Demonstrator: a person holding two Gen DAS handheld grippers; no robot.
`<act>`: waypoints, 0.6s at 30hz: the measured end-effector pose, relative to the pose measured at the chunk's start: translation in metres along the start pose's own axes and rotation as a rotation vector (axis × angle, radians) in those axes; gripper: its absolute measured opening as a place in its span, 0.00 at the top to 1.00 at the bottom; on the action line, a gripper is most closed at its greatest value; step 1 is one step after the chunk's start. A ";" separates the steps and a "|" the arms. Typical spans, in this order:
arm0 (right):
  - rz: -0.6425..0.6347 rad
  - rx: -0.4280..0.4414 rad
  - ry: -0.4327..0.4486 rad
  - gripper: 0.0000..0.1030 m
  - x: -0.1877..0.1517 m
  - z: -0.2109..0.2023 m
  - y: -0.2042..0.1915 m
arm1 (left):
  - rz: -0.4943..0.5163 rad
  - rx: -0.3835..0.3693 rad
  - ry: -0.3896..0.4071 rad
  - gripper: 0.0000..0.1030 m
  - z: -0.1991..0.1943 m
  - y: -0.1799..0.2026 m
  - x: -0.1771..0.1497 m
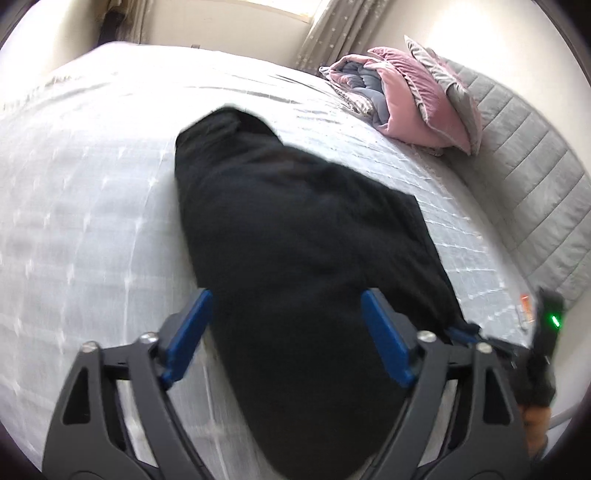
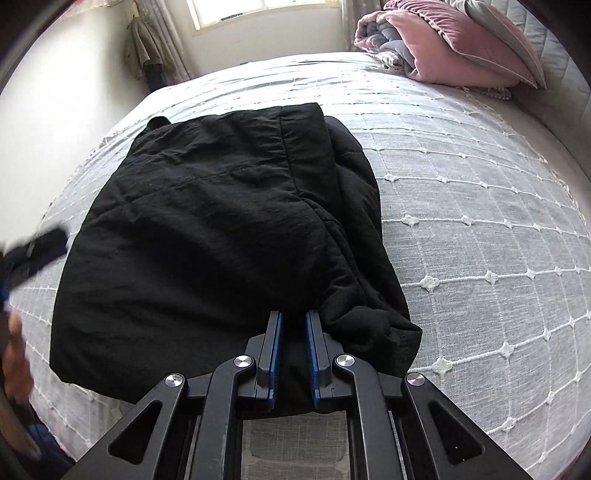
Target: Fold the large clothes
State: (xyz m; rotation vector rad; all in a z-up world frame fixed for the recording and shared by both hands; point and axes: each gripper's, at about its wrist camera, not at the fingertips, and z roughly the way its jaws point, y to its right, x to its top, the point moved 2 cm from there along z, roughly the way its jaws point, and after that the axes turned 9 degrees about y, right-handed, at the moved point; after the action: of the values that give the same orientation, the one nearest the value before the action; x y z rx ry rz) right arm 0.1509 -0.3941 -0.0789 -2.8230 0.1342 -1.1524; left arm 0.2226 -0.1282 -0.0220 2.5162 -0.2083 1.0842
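A large black garment [image 2: 221,221] lies folded in a thick bundle on the grey quilted bed [image 2: 480,240]. My right gripper [image 2: 293,317] is shut on the garment's near edge, with black cloth pinched between its blue pads. My left gripper [image 1: 286,299] is open, its blue fingers spread wide above the near end of the garment [image 1: 295,240], holding nothing. The left gripper also shows blurred at the left edge of the right wrist view [image 2: 33,254]. The right gripper shows at the far right of the left wrist view [image 1: 465,332], at the garment's corner.
Pink and grey pillows with a folded quilt [image 2: 443,48] lie at the head of the bed, by a grey padded headboard [image 1: 535,166]. A window [image 2: 258,11] and curtains stand beyond the far side. The bed edge drops off at the left [image 2: 92,147].
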 end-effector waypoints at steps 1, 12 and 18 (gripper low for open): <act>0.002 0.000 0.001 0.89 0.000 0.000 0.000 | 0.021 0.016 -0.006 0.40 0.009 0.003 0.010; 0.007 -0.002 0.002 0.89 0.003 0.000 0.001 | -0.050 0.132 -0.136 0.94 0.114 -0.018 0.055; 0.005 -0.006 -0.006 0.89 0.004 0.003 0.003 | -0.165 0.066 -0.149 0.95 0.127 -0.036 0.042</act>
State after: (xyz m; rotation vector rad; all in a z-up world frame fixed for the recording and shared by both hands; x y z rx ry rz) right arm 0.1556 -0.3971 -0.0790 -2.8299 0.1446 -1.1445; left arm 0.3465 -0.1462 -0.0813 2.6218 -0.0046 0.8536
